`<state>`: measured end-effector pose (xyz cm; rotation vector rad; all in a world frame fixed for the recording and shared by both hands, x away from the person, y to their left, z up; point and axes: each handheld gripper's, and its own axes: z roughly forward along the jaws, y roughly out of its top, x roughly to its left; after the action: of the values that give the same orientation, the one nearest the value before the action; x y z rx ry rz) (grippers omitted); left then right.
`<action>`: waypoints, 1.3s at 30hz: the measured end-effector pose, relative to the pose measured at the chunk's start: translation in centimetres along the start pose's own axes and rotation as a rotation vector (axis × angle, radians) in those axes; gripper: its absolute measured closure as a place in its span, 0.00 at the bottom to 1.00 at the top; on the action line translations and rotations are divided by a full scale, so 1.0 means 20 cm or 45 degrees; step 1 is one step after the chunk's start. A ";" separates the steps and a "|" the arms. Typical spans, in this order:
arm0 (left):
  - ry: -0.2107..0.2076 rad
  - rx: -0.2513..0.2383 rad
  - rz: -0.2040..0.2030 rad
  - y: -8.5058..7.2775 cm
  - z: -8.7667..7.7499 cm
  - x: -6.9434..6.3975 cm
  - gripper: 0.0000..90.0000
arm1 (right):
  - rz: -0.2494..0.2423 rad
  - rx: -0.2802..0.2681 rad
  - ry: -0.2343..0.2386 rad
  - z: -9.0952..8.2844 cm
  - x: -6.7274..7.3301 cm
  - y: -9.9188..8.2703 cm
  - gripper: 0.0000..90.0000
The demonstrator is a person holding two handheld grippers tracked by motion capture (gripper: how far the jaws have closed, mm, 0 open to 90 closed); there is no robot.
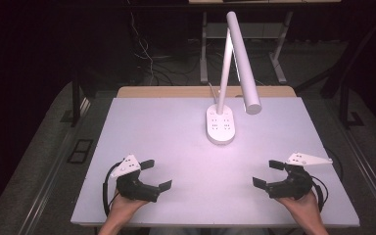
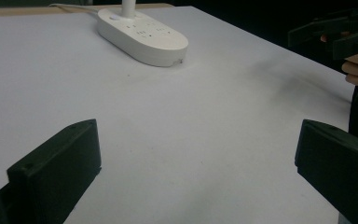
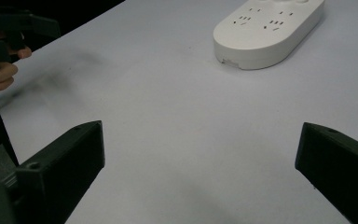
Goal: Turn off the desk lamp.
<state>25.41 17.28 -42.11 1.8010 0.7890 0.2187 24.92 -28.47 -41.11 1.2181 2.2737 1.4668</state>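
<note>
A white desk lamp [image 1: 232, 73] is seen standing on the white counter [image 1: 176, 147] toward the far edge, at about 12 o'clock from the two hands. Its oval base [image 1: 221, 126], marked with rows of socket slots, is laid flat on the counter, and its tube head [image 1: 244, 63] is angled out above the base toward 1 o'clock. The left tool [image 1: 157, 175] is held at the near edge at about 7 o'clock, its jaws spread wide with nothing between them. The right tool [image 1: 268, 173] is held at about 5 o'clock, likewise spread and empty. Both are kept well apart from the base. In the left gripper view the base [image 2: 142, 35] is seen at 11 o'clock; in the right gripper view it [image 3: 268, 30] is seen at 1 o'clock
</note>
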 end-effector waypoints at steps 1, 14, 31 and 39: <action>0.000 0.000 -0.001 0.00 0.00 0.00 0.00 | 0.003 0.005 0.001 0.00 0.00 0.00 0.01; 0.002 -0.013 -0.009 0.00 -0.01 0.01 0.00 | 0.017 0.039 0.012 0.00 0.00 0.00 0.01; 0.000 -0.019 -0.017 0.01 -0.01 0.00 0.00 | 0.032 0.063 -0.012 -0.04 0.02 0.01 0.01; -0.001 -0.018 -0.015 0.01 0.00 0.00 0.00 | 0.039 0.083 -0.004 -0.04 0.02 0.04 0.01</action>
<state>25.50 17.33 -41.96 1.7825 0.7954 0.2158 24.61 -28.67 -39.94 1.2779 2.3277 1.4105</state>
